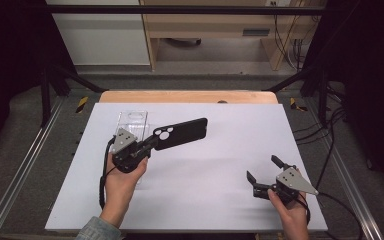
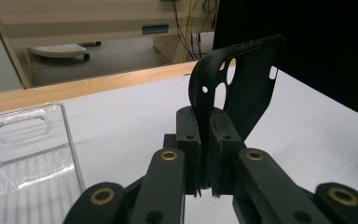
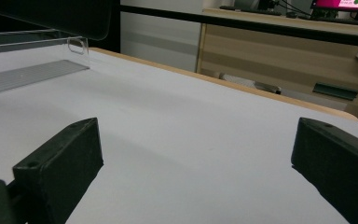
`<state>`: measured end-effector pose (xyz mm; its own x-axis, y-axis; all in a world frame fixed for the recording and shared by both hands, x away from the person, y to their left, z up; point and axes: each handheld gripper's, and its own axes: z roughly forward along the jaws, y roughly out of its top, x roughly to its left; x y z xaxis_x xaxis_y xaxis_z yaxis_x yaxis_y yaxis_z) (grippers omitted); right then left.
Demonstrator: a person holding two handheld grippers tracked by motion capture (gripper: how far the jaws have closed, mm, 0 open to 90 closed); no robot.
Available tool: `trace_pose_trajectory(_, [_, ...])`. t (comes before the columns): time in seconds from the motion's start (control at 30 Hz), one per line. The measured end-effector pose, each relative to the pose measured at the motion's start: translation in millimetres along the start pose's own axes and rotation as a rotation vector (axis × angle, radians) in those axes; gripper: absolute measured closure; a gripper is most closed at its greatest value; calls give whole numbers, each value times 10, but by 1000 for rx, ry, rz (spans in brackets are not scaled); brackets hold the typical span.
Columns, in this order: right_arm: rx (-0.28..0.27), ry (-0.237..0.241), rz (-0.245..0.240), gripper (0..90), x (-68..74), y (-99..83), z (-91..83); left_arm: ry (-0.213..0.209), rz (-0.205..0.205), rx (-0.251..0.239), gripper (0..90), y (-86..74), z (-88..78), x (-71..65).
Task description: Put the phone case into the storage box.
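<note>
A black phone case (image 1: 182, 133) with camera cut-outs is held up off the white mat (image 1: 220, 200), tilted. My left gripper (image 1: 151, 143) is shut on its camera end. In the left gripper view the two jaws pinch the black case (image 2: 244, 88) at its lower edge, where my left gripper (image 2: 204, 137) closes. A clear phone case (image 1: 132, 124) lies flat on the mat just behind that hand, and the clear case (image 2: 28, 154) appears again at the left. My right gripper (image 1: 264, 170) rests low at the mat's right front, open with nothing between its jaws. Its own view shows my right gripper (image 3: 196, 163) spread wide over bare mat.
The mat covers a wooden table (image 1: 187, 96) whose far edge shows behind it. Metal rails (image 1: 25, 165) run along both sides. Cables (image 1: 330, 145) trail at the right. A wooden desk (image 1: 215, 30) stands beyond the table.
</note>
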<state>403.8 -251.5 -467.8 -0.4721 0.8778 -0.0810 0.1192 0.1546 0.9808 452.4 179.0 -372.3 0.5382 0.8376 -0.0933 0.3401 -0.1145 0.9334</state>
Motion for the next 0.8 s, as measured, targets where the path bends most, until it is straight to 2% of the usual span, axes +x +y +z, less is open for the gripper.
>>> trace_pose_trajectory(0.27, [-21,7,22,24,83,-41,-3,10,26,18,841,56,-57,81])
trace_pose_trajectory(0.47, [-23,33,-7,24,157,-46,9,8,50,41,841,108,-97,133])
trace_pose_trajectory(0.67, [-20,34,-13,25,182,-43,10,10,90,64,841,145,-137,193])
trace_pose_trajectory(0.8, [-29,22,-15,29,176,-35,2,12,99,76,842,151,-162,250])
